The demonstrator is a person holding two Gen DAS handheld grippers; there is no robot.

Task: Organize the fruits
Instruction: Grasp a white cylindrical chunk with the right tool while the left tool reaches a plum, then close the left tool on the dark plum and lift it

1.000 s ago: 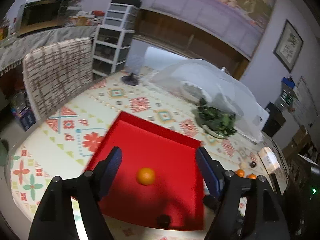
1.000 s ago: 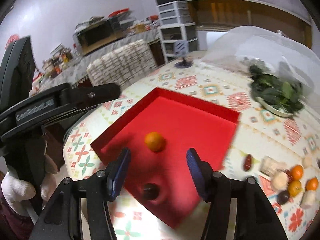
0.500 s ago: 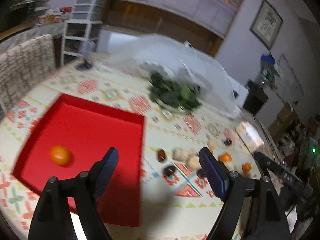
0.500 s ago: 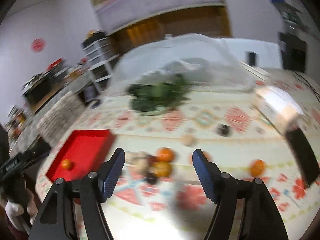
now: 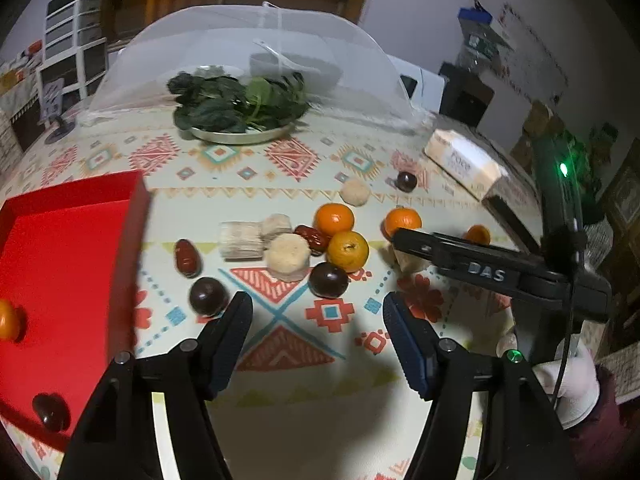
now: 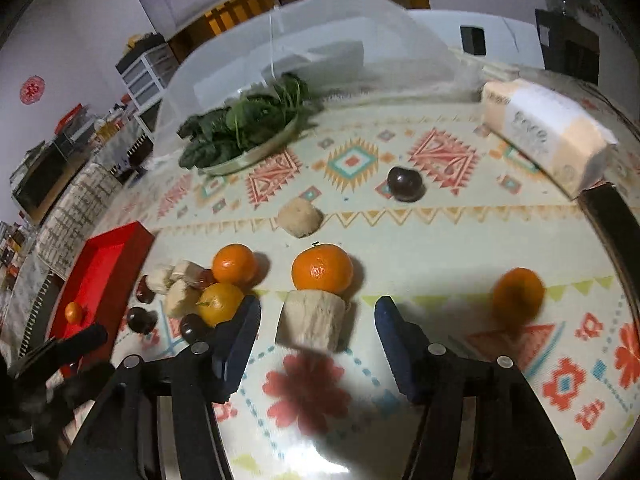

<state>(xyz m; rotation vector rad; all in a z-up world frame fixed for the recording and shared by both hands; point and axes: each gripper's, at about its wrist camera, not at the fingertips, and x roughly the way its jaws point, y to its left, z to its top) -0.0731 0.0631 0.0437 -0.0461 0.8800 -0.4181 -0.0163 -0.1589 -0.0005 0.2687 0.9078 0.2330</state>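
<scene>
Fruits are lying scattered mid-table: an orange (image 6: 322, 267) is touching the far side of a pale cylindrical block (image 6: 313, 319), with a red tray (image 5: 64, 264) sitting at the left. Both the left gripper (image 5: 316, 336) and the right gripper (image 6: 316, 334) are hovering with jaws apart, empty, the right just near of the block.

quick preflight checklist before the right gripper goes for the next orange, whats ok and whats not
1. Right gripper open and empty: ok.
2. Target orange lined up ahead of it: ok, roughly centred between the fingers.
3. Path to that orange free: not ok, a pale cut cylinder piece sits directly in front and touches it.
4. Left gripper open, empty and apart from the target: ok.
5. Red tray has room: ok, only one orange and one dark fruit show inside.
6. Far-right orange at rest: cannot tell, it looks blurred.
</scene>
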